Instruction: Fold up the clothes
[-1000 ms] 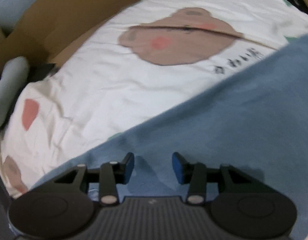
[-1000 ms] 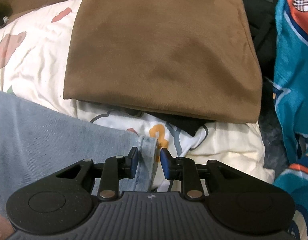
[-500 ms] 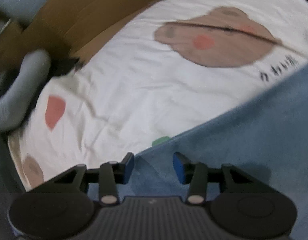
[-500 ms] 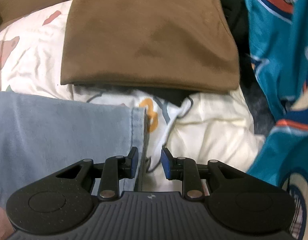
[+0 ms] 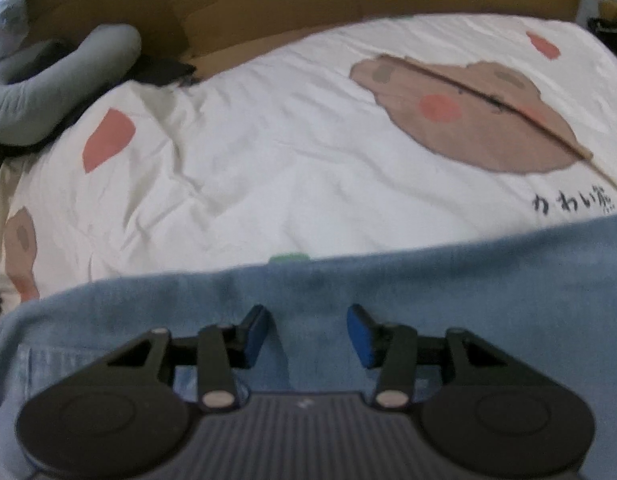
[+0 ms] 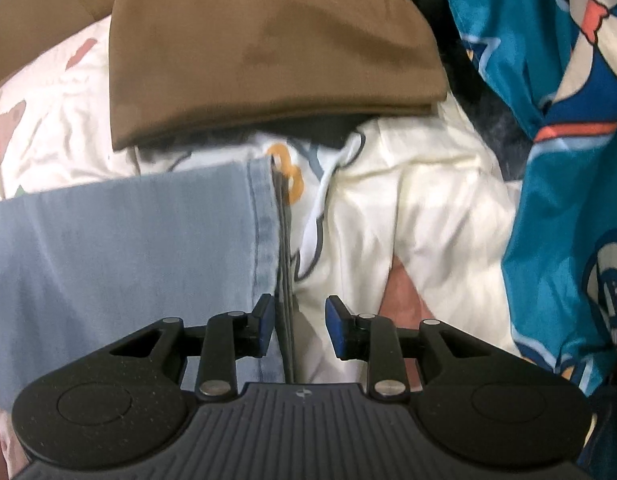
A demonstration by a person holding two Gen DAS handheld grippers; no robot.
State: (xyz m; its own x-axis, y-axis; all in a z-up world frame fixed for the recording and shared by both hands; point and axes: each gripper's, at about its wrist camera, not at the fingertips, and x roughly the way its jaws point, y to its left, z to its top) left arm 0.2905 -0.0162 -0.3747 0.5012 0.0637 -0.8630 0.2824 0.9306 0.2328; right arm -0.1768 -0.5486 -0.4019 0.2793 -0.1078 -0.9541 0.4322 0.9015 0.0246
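Observation:
A light blue denim garment (image 5: 428, 300) lies flat on a white bedspread with bear prints (image 5: 268, 160). My left gripper (image 5: 306, 338) is open just above the denim, near its far edge. In the right wrist view the same denim (image 6: 128, 240) ends in a stitched hem (image 6: 264, 232). My right gripper (image 6: 299, 326) is open, its jaws either side of that hem edge, holding nothing.
A folded brown garment (image 6: 268, 48) lies beyond the hem on a dark piece. A teal printed cloth (image 6: 548, 160) hangs at the right. A cardboard box (image 5: 348, 0) and a grey plush (image 5: 56, 88) border the bed's far side.
Both grippers swung round, so the denim edge now runs level across the left view. The right gripper opened wider and more of the hem shows ahead of it.

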